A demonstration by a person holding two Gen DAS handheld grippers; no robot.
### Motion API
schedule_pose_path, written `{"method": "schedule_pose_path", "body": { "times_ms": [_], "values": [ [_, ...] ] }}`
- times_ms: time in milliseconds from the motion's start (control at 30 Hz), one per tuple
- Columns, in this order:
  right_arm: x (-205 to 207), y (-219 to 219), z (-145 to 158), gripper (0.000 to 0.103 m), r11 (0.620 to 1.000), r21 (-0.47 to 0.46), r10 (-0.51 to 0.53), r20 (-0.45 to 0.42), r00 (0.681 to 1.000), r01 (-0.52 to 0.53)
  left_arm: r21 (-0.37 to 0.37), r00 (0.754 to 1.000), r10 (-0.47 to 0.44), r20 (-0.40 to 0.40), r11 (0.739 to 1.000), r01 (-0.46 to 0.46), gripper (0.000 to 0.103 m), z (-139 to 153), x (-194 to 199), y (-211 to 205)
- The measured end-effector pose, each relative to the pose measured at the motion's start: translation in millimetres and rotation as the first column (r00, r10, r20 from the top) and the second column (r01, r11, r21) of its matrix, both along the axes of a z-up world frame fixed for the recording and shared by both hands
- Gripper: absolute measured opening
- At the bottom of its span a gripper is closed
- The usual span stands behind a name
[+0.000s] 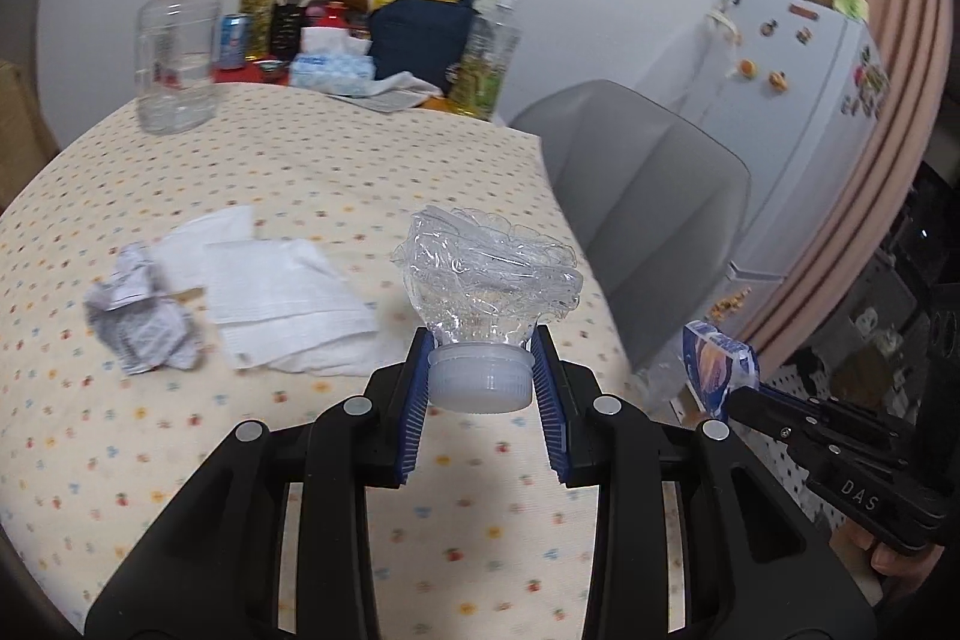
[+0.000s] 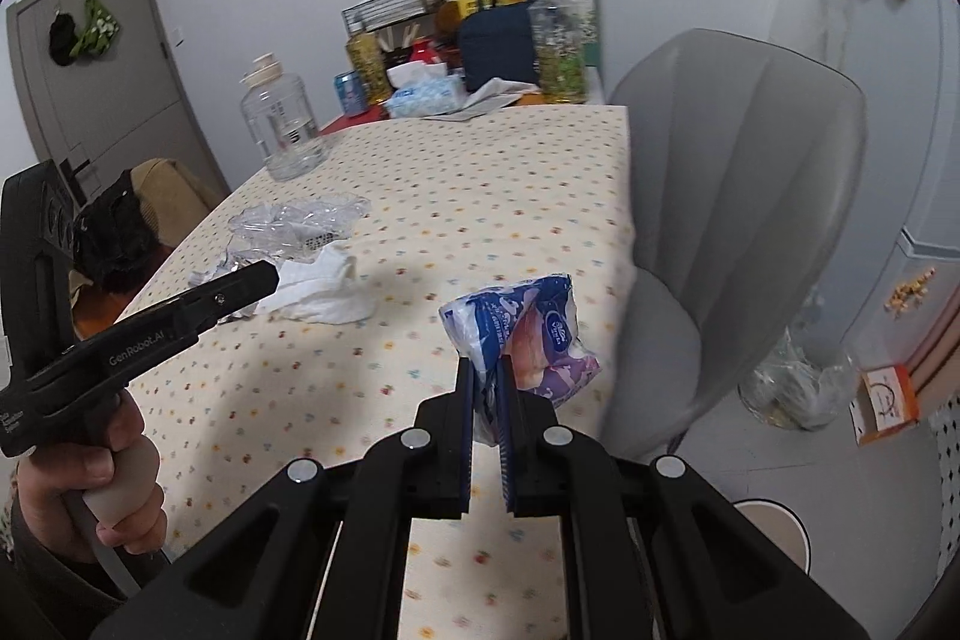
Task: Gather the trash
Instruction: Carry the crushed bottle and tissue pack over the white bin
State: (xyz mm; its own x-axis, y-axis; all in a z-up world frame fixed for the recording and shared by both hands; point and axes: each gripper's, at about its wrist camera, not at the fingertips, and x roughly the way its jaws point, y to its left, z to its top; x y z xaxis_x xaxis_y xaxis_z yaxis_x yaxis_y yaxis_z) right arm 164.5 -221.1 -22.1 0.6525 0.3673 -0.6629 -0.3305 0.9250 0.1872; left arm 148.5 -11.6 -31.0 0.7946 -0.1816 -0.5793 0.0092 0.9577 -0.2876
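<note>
Crushed clear plastic bottle (image 1: 489, 280) clamped at white cap in left gripper (image 1: 483, 370), above dotted tablecloth (image 1: 300, 172) | blue printed wrapper (image 2: 519, 334) pinched in right gripper (image 2: 487, 388), near table edge | advice: keep both grips firm, carry level toward clear trash bag (image 2: 792, 388) on floor.

The left black plastic two-finger gripper (image 1: 481, 370) has ribbed blue pads (image 1: 414, 406) lining its fingers and round silver rivets on its linkage arms, with white "GenRobot.AI" lettering along its side and a pale grey handle. The right black plastic two-finger gripper (image 2: 487, 388) matches it, showing "DAS" embossed on its side. A dark sleeve cuff (image 2: 36, 580) covers the left wrist.
</note>
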Motion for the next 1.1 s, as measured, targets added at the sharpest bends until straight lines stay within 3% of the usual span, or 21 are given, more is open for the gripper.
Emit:
{"method": "schedule_pose_path", "body": {
  "times_ms": [400, 800, 1100],
  "values": [
    [-11, -99, -24, 0.008, 0.978, 0.035, -0.204, -0.041, 0.978, 0.205, 0.049, 0.981, -0.189, -0.043, 0.980, 0.191, 0.033, -7, 29, -97],
    [-27, -190, -64, 0.008, 0.924, 0.061, -0.368, -0.114, 0.923, 0.377, 0.090, 0.938, -0.329, -0.107, 0.937, 0.339, 0.033, -26, 46, -185],
    [-28, -228, -98, 0.009, 0.891, 0.070, -0.433, -0.170, 0.885, 0.449, 0.121, 0.900, -0.401, -0.170, 0.898, 0.423, 0.033, -46, 58, -238]
  ]
}}
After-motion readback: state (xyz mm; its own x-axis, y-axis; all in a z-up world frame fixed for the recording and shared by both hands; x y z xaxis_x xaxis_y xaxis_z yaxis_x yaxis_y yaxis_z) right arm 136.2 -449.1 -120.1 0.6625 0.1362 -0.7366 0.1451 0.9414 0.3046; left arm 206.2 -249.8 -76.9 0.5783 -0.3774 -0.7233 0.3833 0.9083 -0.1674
